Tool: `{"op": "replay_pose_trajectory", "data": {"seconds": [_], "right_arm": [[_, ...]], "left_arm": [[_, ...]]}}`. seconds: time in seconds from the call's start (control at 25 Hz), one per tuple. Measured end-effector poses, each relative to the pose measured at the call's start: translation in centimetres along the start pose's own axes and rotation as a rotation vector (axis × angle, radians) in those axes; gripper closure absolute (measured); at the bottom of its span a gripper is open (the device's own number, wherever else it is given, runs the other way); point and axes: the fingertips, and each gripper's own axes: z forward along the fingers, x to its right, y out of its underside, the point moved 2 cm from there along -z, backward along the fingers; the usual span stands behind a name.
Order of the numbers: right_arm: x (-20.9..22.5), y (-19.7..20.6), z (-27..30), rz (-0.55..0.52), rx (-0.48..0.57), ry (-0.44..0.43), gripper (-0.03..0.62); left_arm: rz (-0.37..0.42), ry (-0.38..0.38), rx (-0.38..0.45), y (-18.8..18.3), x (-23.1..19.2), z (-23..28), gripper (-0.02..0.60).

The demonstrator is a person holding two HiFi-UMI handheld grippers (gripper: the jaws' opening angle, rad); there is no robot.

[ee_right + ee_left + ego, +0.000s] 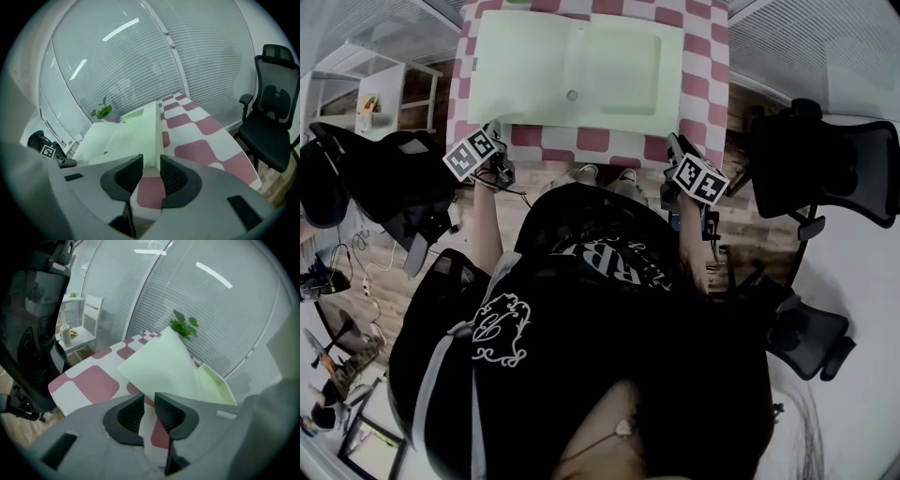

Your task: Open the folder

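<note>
A pale green folder (581, 70) lies spread open on the table's pink-and-white checked cloth (600, 141), with a small round snap (572, 95) near its front edge. My left gripper (497, 136) hovers at the table's near left corner, short of the folder (164, 364). Its jaws stand a narrow gap apart with nothing between them (149, 401). My right gripper (675, 145) is at the near right corner. It is open (151, 164), and the folder's near corner (152, 140) lies just ahead of the jaws, untouched.
Black office chairs stand right of the table (825, 159) and lower right (806, 337), and another is at the left (384, 178). A white shelf (375, 84) is at far left. A green plant (183, 326) sits by the blinds behind the table.
</note>
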Motion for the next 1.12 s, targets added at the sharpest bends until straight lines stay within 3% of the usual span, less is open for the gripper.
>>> {"op": "replay_pose_trajectory", "data": {"seconds": [0.16, 0.52, 0.92, 1.12], "right_arm": [[-2.8, -2.4, -1.0, -0.019, 0.093, -0.097, 0.482], [-9.9, -5.1, -2.7, -0.042, 0.206, -0.285, 0.482], [-14.4, -3.7, -4.1, -0.05, 0.244, -0.269, 0.499], [-15.5, -2.4, -4.7, -0.129, 0.236, -0.247, 0.513]], "left_arm": [[0.094, 0.11, 0.107, -1.3, 2.4, -3.1, 0.514], [0.289, 0.349, 0.163, -2.6, 8.6, -6.8, 0.514], [0.486, 0.57, 0.134, -2.6, 12.9, -9.6, 0.514], [0.591, 0.64, 0.102, -0.9, 14.0, -10.1, 0.515]]}}
